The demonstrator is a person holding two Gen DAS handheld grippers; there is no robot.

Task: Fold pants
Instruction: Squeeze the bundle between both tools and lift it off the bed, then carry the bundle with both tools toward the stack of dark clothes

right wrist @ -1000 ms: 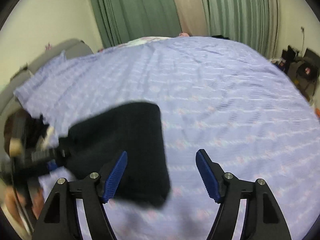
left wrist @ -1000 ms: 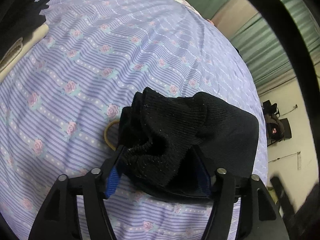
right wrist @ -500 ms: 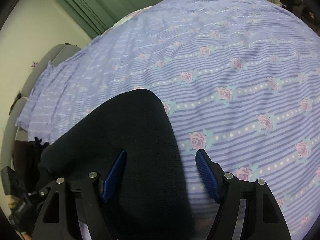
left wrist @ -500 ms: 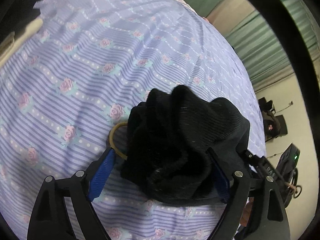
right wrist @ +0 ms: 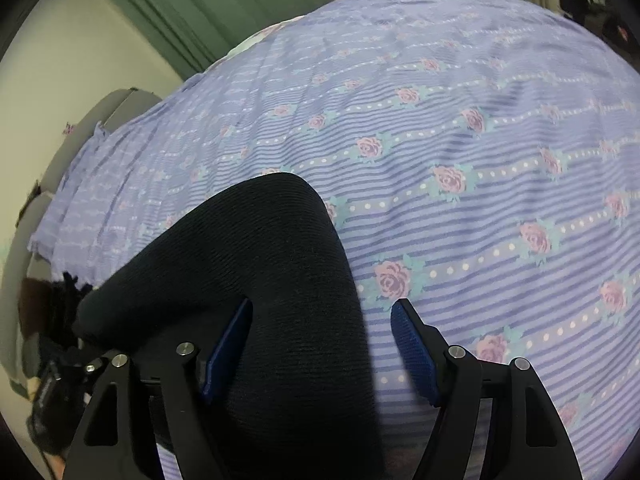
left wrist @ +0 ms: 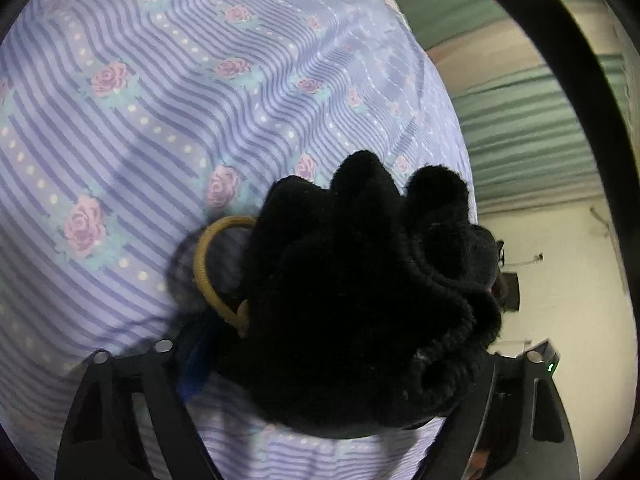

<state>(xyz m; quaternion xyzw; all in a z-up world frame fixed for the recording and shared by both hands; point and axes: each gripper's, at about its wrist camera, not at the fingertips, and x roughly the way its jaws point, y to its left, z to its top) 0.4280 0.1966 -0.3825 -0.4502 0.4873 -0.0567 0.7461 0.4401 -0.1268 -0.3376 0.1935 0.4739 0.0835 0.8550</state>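
The black knit pants [left wrist: 360,300] are bunched up between the fingers of my left gripper [left wrist: 340,364], which is shut on the gathered waistband just above the lilac bedspread [left wrist: 160,100]. A tan elastic loop [left wrist: 212,268] sticks out at the bundle's left. In the right wrist view the pants [right wrist: 256,280] lie folded flat on the bed [right wrist: 480,160], and their near part runs between the blue pads of my right gripper [right wrist: 322,344]. Its jaws stand wide apart and do not pinch the cloth.
The striped, rose-patterned bedspread covers the whole bed. Green curtains [right wrist: 208,8] hang behind it. Dark clothing [right wrist: 52,304] lies at the bed's left edge. Floor and dark gear [left wrist: 508,292] show past the bed's right edge.
My left gripper has pushed forward and lower over the bed with the bunched pants, which now fill more of its view. My right gripper dropped close over the folded pants and stays open.
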